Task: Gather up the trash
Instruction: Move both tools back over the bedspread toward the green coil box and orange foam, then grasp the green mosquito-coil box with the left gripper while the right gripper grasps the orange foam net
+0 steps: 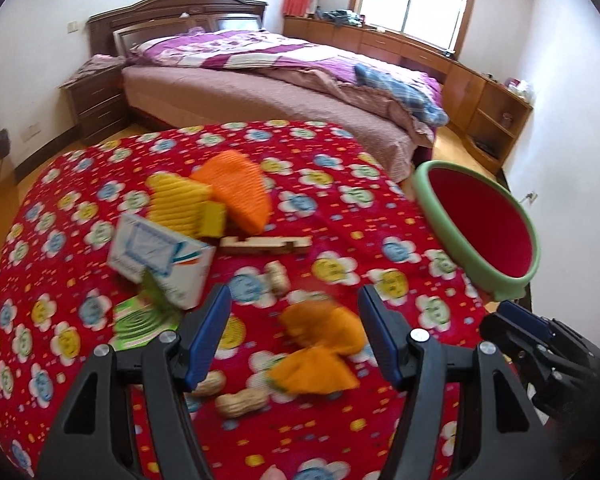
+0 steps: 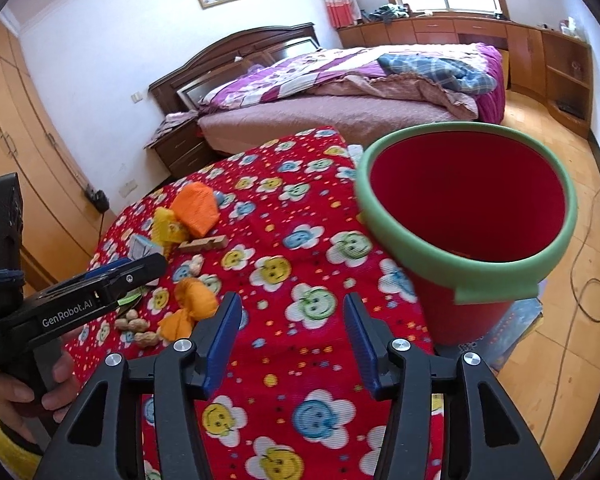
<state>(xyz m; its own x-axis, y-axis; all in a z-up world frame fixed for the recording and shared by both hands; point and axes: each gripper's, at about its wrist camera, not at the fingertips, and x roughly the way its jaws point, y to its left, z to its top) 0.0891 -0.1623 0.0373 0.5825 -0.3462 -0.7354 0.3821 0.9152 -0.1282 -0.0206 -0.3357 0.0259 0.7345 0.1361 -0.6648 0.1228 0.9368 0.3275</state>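
Observation:
On the red flowered tablecloth (image 1: 340, 208) lie orange peel pieces (image 1: 320, 344), peanut shells (image 1: 242, 402), a white carton (image 1: 160, 260), yellow foam netting (image 1: 180, 200), orange foam netting (image 1: 236, 192) and a wooden piece (image 1: 266, 245). My left gripper (image 1: 294, 296) hovers open over the peel, its pads apart from it. A red bucket with a green rim (image 2: 460, 320) stands off the table's right edge. My right gripper (image 2: 292, 300) is open and empty over bare cloth, left of the bucket. The right wrist view also shows the left gripper (image 2: 140, 270) from the side, above the peel (image 2: 194, 300).
A green packet (image 1: 140, 320) lies under the carton's near corner. Beyond the table stand a bed (image 1: 284, 80), a dark nightstand (image 1: 96, 100) and low wooden cabinets (image 1: 496, 108). A wardrobe (image 2: 16, 136) fills the left wall. A cable (image 2: 592, 292) trails on the wooden floor.

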